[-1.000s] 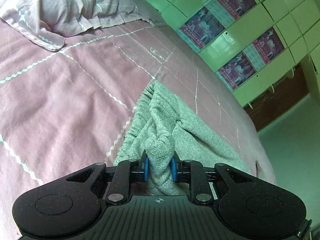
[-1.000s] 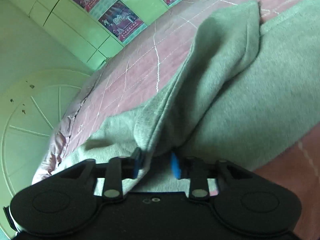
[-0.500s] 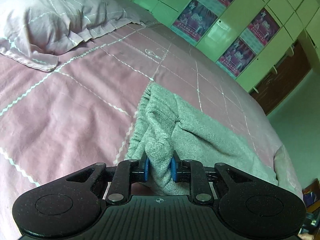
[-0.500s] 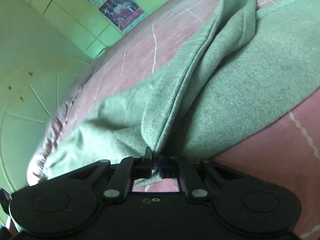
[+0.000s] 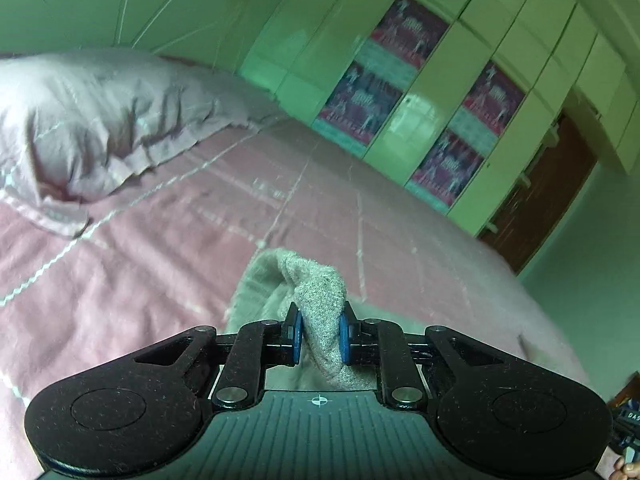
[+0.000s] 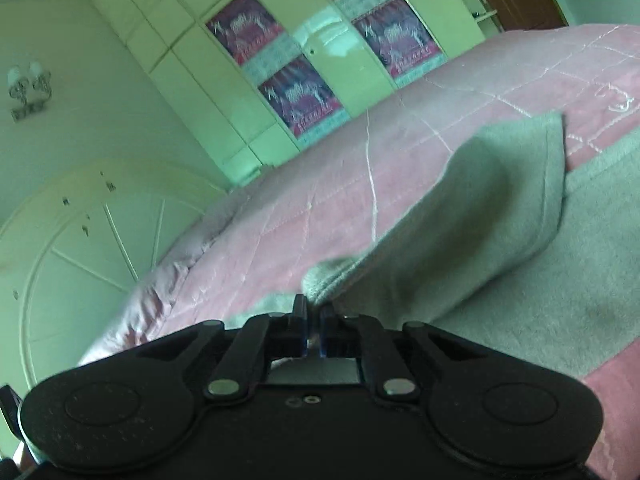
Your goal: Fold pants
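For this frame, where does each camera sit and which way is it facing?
Left wrist: on the left gripper, looking over the pink quilted bedspread toward a pink pillow; its blue pads clamp the grey knit pants.
Right wrist: on the right gripper, looking across the pants toward the pale green wardrobe.
Shared: pants, bedspread, and wardrobe.

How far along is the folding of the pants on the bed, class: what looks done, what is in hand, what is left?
Done: both tongs have a grip. The left tongs pinch a bunched part of the grey pants; the right tongs are shut on an edge of them. In hand: a flap is raised off the pink bedspread. Left: lay it flat and finish folding; no neat fold shows yet.
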`<state>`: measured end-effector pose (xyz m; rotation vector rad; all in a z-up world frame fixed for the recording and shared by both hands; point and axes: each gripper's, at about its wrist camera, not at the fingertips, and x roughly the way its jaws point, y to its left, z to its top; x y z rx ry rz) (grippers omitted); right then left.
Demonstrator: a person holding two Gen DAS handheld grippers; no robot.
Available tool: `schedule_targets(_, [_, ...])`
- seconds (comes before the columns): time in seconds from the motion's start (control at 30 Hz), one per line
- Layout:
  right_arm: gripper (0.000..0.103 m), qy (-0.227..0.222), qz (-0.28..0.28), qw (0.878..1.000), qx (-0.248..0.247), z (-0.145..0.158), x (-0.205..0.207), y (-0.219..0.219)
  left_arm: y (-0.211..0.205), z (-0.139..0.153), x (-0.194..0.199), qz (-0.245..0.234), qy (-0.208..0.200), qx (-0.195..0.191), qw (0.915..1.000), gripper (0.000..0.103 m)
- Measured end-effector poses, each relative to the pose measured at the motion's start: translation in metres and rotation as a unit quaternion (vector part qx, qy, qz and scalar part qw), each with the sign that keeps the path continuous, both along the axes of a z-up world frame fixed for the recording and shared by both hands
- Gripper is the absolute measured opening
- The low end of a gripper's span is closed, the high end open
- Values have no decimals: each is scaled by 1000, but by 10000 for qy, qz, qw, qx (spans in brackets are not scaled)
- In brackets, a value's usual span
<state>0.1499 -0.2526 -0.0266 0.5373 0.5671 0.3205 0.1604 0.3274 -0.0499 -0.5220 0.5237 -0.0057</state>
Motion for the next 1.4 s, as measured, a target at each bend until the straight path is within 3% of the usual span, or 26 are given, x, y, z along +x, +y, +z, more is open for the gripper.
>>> schedule_targets(0.07, [0,1173,208,9925,-277,-37,15,5,3,-24,3,19,600,79,9982,18])
schedule_targets(0.2, [3,997,120,9949,124,-45,7,-4,2,-24,-8,87,524,43,9986,22])
schedule_targets(0.23, [8,1029,151,9945,132,-42,7,-6,0,-21,-8,99,547,137,9984,25])
schedule_targets(0.27, [20,949,77,9954,69,-35,2,-11,-2,-16,-9,149,576,231,9980,31])
schedule_targets(0.3, [23,762,-58,9971,17,-26,-3,-15,-6,-7,-13,273,565,397,9972,35])
schedule_targets(0.33, [28,556,-224,9982,-68,-15,-11,-22,-12,4,-20,528,505,810,9940,47])
schedule_targets(0.37, [33,440,-358,9982,-199,-5,-15,-28,-20,14,-29,805,408,1267,9878,59])
schedule_targets(0.4, [35,353,-458,9978,-311,2,-15,-31,-30,22,-35,947,309,1583,9823,63])
schedule_targets(0.47, [35,264,-505,9965,-613,14,-4,-32,-53,30,-36,701,218,1897,9791,66])
schedule_targets(0.53, [36,297,-486,9941,-925,20,16,-23,-85,28,-24,407,383,2252,9727,66])
schedule_targets(0.7, [36,744,-540,9906,-1012,11,65,-20,-151,10,2,115,834,2634,9610,67])
schedule_targets(0.73, [35,896,-582,9895,-970,7,73,-22,-160,6,3,62,954,2658,9593,68])
schedule_targets(0.77, [33,1019,-624,9894,-826,2,80,-26,-168,1,3,-9,1061,2747,9556,75])
schedule_targets(0.8, [22,1083,-556,9911,-536,-4,82,-33,-176,-5,3,-100,1144,2903,9500,79])
schedule_targets(0.83, [0,1094,-411,9928,-278,-8,82,-39,-181,-10,1,-129,1133,3032,9461,80])
schedule_targets(0.97, [0,554,-894,9942,-204,-3,24,-62,-175,-12,-5,-139,1073,2795,9540,81])
schedule_targets(1.03, [0,767,-1113,9901,-373,-18,-9,-71,-174,-15,-5,-178,1026,2791,9546,81])
schedule_targets(1.1, [0,1079,-1017,9888,-195,-36,-27,-79,-174,-16,-7,-182,989,2788,9551,81])
schedule_targets(1.13, [7,1035,-1007,9895,-109,-34,-31,-83,-172,-18,-5,-188,977,2783,9553,81])
schedule_targets(1.17, [25,913,-1120,9894,-141,-26,-34,-86,-172,-18,-2,-198,973,2785,9553,81])
schedule_targets(1.2, [36,696,-1330,9883,-274,-15,-36,-90,-173,-18,-4,-212,971,2780,9554,81])
schedule_targets(1.23, [60,438,-1485,9872,-388,-4,-35,-94,-171,-18,-1,-221,978,2758,9560,81])
schedule_targets(1.27, [71,221,-1624,9854,-465,4,-29,-103,-171,-17,-2,-233,980,2750,9562,81])
schedule_targets(1.3, [70,205,-1777,9827,-477,8,-21,-112,-169,-18,2,-247,983,2743,9563,81])
schedule_targets(1.4, [49,356,-2220,9744,90,3,3,-155,-168,-18,2,-262,964,2728,9569,81])
